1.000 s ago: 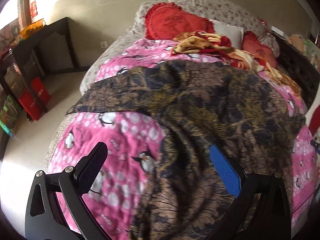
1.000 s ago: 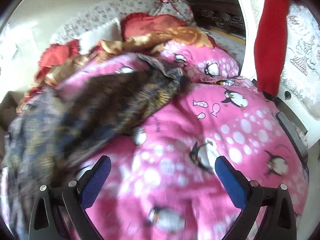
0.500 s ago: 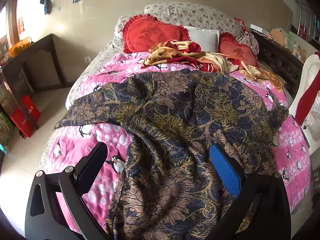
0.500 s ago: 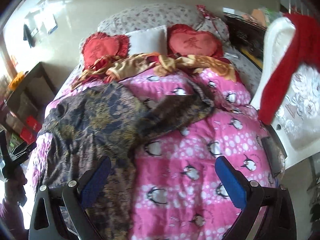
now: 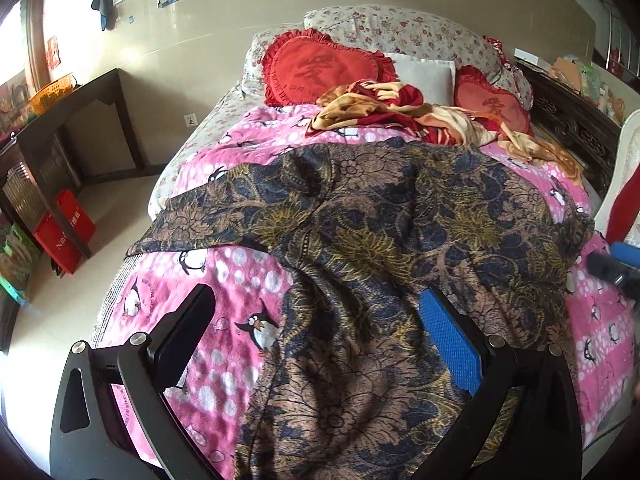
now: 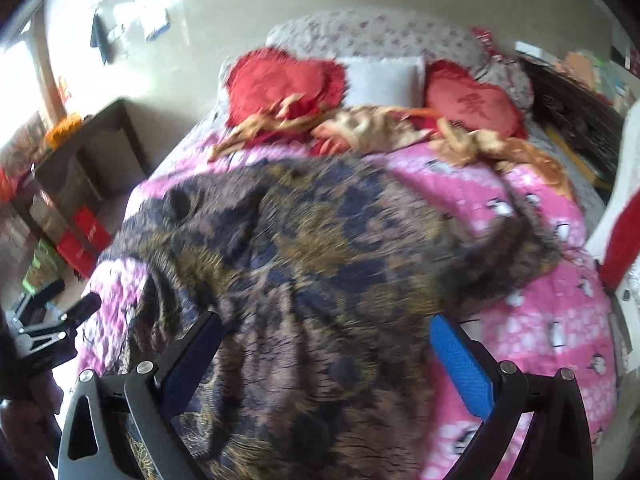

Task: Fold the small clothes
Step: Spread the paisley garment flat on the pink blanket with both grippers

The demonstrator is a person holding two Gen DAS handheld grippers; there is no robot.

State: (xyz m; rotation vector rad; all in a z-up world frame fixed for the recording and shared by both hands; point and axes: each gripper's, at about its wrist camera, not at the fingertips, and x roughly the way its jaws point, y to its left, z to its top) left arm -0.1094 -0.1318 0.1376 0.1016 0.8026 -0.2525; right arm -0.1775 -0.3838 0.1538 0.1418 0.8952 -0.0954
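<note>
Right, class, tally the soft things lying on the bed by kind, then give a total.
Red heart cushions: 2
White pillow: 1
Floral pillow: 1
Patterned dark garment: 1
Crumpled gold-and-red cloth: 1
Pink penguin blanket: 1
Total: 7

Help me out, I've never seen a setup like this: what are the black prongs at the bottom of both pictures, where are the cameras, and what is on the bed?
The prongs are the two fingers of a hand-held gripper. A person carries one in each hand, and a fisheye camera on each looks forward along its fingers. One picture comes from the left gripper, the other from the right gripper, which is blurred. Each gripper also shows at the edge of the other's view. Both are open and hold nothing. On the bed lies a pink penguin blanket, and spread over it a dark floral garment, still unfolded. Toward the headboard are two red heart cushions, a white pillow and a crumpled red and gold cloth.
</note>
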